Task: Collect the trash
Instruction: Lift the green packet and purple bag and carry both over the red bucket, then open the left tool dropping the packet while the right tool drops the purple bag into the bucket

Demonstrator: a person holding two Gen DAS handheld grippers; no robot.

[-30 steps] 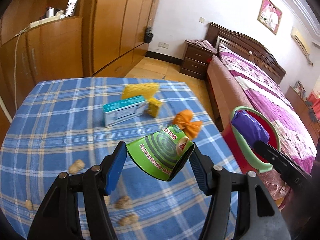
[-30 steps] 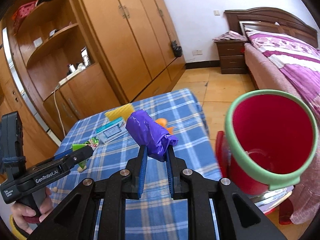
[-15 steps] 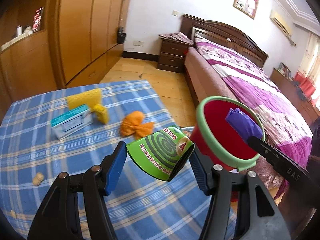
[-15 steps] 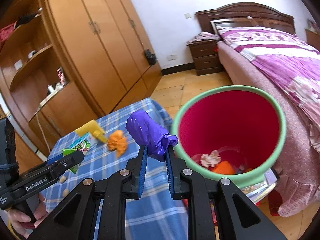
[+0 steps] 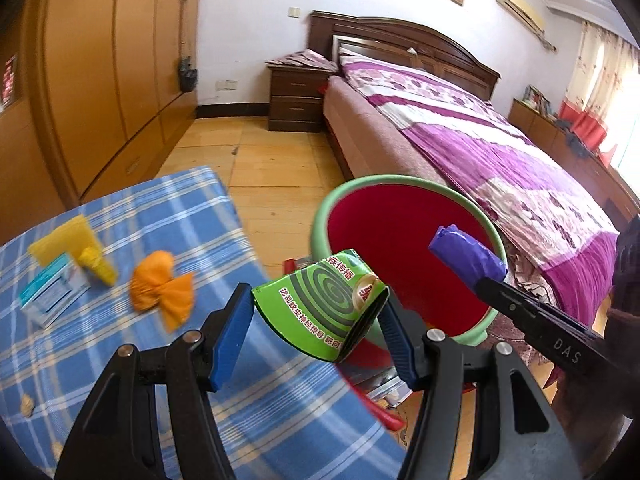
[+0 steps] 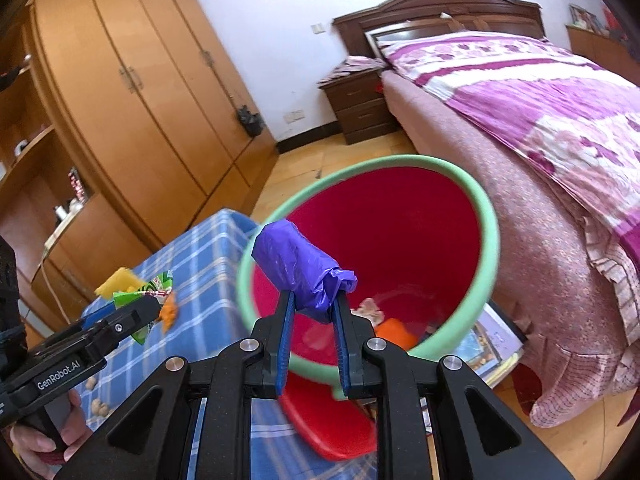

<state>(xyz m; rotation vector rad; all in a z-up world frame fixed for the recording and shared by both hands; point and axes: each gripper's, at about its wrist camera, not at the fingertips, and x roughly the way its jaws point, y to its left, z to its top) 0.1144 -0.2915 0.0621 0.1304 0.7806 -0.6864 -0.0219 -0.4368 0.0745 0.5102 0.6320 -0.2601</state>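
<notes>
My left gripper (image 5: 316, 320) is shut on a green mosquito-coil box (image 5: 320, 304), held above the table's right edge beside the red bin with a green rim (image 5: 360, 184). My right gripper (image 6: 313, 312) is shut on a crumpled purple bag (image 6: 300, 268), held over the bin's mouth (image 6: 480, 200). The bag also shows in the left wrist view (image 5: 464, 256). The bin holds some trash, including an orange piece (image 6: 394, 332). An orange wrapper (image 5: 160, 284), a yellow sponge (image 5: 64, 240), a small yellow piece (image 5: 96, 264) and a teal-white box (image 5: 52, 292) lie on the blue checked table (image 5: 180, 216).
A bed with a purple cover (image 5: 500, 140) stands right behind the bin. A nightstand (image 5: 296, 96) and wooden wardrobes (image 5: 112, 60) line the far side. Peanut shells (image 5: 26, 402) lie on the near table. Books lie on the floor under the bin (image 6: 492, 344).
Both grippers swung right from the table toward the bin. The purple bag is now over the bin's mouth, and the green box is at its rim. Both grips are unchanged.
</notes>
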